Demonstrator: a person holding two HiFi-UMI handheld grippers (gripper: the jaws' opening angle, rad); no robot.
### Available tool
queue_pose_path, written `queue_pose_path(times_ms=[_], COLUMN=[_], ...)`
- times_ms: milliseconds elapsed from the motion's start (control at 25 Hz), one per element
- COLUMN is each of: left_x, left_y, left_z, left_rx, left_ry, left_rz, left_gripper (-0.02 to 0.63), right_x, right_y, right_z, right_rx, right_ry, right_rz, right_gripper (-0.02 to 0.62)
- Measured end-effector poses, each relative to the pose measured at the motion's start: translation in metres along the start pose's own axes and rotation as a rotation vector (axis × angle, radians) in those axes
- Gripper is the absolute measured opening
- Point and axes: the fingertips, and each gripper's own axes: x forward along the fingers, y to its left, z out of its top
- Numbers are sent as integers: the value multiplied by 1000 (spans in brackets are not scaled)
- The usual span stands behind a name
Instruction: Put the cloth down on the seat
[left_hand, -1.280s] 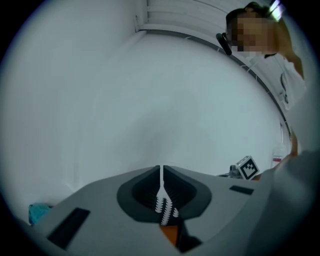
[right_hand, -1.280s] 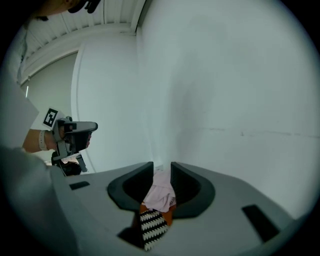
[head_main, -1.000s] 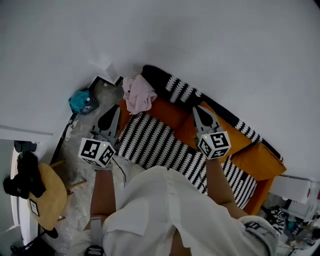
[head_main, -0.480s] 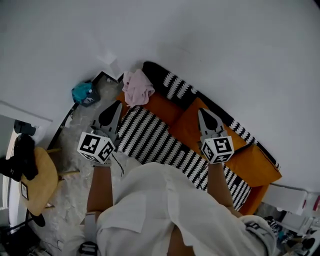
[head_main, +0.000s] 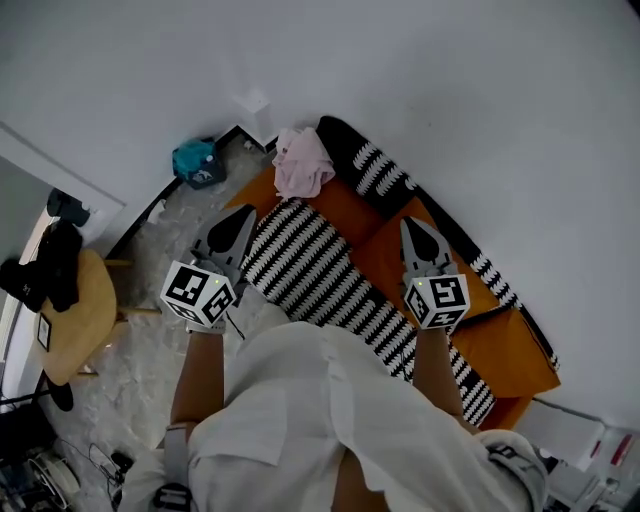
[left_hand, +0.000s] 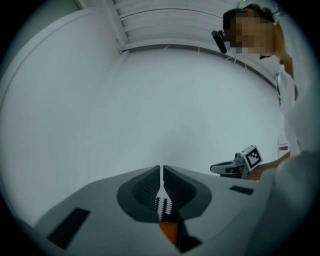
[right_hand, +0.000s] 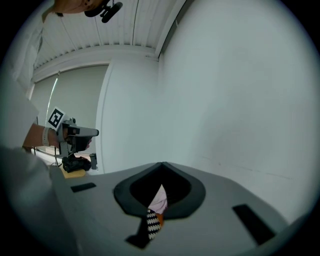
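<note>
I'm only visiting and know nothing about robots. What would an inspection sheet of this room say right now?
Surface: orange sofa, partly under a black-and-white zigzag throw.
Job's things: pink cloth crumpled at the sofa's far end, in neither gripper.
Clutter: teal bag on the floor; black object on a round wooden table.
Grippers: left gripper and right gripper both shut, nothing between the jaws.
Cables: thin black cable hanging below the left gripper.
Surroundings: white wall, pale stone floor.

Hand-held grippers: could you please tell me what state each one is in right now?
Left hand-held gripper: closed, holding nothing.
Right hand-held gripper: closed, holding nothing.
</note>
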Motion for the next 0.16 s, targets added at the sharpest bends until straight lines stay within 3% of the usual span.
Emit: queue_pose_path(times_ms=[160], left_x=[-5], left_y=[-2], left_z=[-6], left_rx=[5], left_ry=[31], left_rz=[-6], left_gripper=[32], right_x=[4], right_y=[11], right_z=[2], right_rx=[4], right_ry=[-5], right_rz=[24], right_gripper=[9])
